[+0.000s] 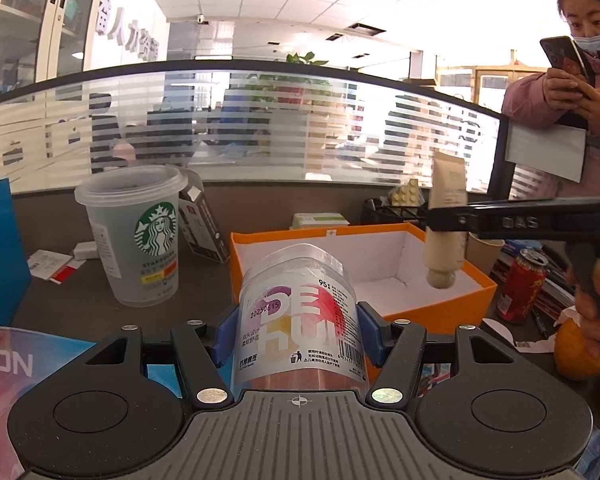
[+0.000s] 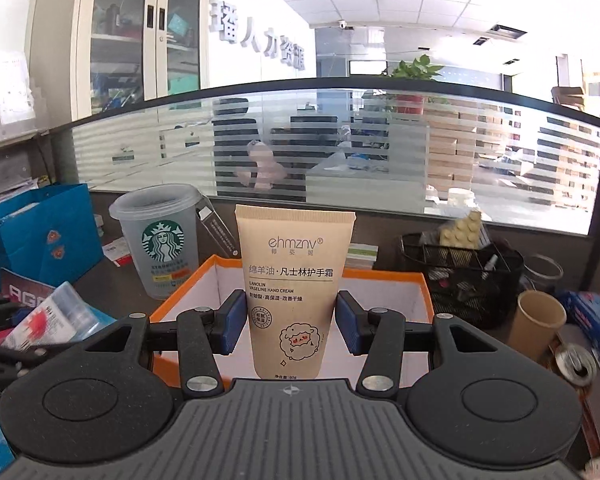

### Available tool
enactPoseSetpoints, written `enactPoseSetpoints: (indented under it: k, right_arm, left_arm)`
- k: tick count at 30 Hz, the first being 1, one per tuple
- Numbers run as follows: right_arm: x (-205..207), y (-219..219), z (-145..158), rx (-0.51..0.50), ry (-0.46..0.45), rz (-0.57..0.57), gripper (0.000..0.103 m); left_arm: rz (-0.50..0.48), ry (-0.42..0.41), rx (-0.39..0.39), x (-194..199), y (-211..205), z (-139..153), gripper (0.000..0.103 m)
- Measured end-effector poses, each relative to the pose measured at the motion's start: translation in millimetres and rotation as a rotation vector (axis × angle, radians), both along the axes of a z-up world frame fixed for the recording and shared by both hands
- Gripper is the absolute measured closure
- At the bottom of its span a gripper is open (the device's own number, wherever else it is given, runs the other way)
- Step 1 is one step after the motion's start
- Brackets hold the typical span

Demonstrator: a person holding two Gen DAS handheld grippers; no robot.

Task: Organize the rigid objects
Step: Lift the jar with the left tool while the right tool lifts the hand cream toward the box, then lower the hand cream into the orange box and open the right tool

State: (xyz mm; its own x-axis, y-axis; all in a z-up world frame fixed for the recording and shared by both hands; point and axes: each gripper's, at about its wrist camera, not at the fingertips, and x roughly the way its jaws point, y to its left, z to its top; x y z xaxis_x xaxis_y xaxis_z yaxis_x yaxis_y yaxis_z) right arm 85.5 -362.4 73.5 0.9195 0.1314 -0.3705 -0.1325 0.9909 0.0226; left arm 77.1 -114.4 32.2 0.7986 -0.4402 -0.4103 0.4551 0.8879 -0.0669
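The left gripper [image 1: 298, 336] held a clear round tub [image 1: 300, 316] between its blue pads, which pressed on both sides of it. The tub sat just in front of the orange box [image 1: 440, 312], by its near wall and not yet over the white inside. The right gripper [image 2: 291, 320] held a tan hand cream tube [image 2: 296, 292] with its cap pointing down. In the left camera's picture the tube [image 1: 446, 216] hung above the right part of the orange box.

The step in hand looked like putting both things into the orange box. To do it well, the person should probably lower the tube until its cap was near the box floor, and only then open the jaws. That way it would not drop and bounce. The tub likely needed a lift over the near wall of the box first. One thing at a time would keep the two grippers from bumping above the box.

The things counted were:
- one orange box, with nothing seen inside it
- one clear tub
- one hand cream tube
- one big plastic cup [image 1: 134, 236], to the left of the box
- one red can [image 1: 522, 286], to the right of the box
- one paper cup [image 2: 538, 320], to the right of the box
- one black wire basket [image 2: 464, 280], behind the box on the right
- one blue bag [image 2: 40, 232], far to the left of the box
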Motion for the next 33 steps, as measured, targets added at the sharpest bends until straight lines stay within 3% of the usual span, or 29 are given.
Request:
enactPoseSetpoints:
  k: [13, 22, 33]
  right_arm:
    - [96.4, 1.8, -38.0, -0.092, 0.205, 0.006, 0.058]
    - [127.5, -2.1, -67.5, -0.185, 0.352, 0.001, 0.058]
    - [147.9, -13.1, -74.9, -0.175, 0.456, 0.024, 0.057]
  left_arm:
    - [0.027, 0.021, 0.021, 21.1, -5.0, 6.7, 0.043]
    - [0.021, 0.045, 0.029, 34.9, -15.6, 3.3, 0.043]
    - [0.010, 0.067, 0.040, 53.5, -30.5, 5.8, 0.043]
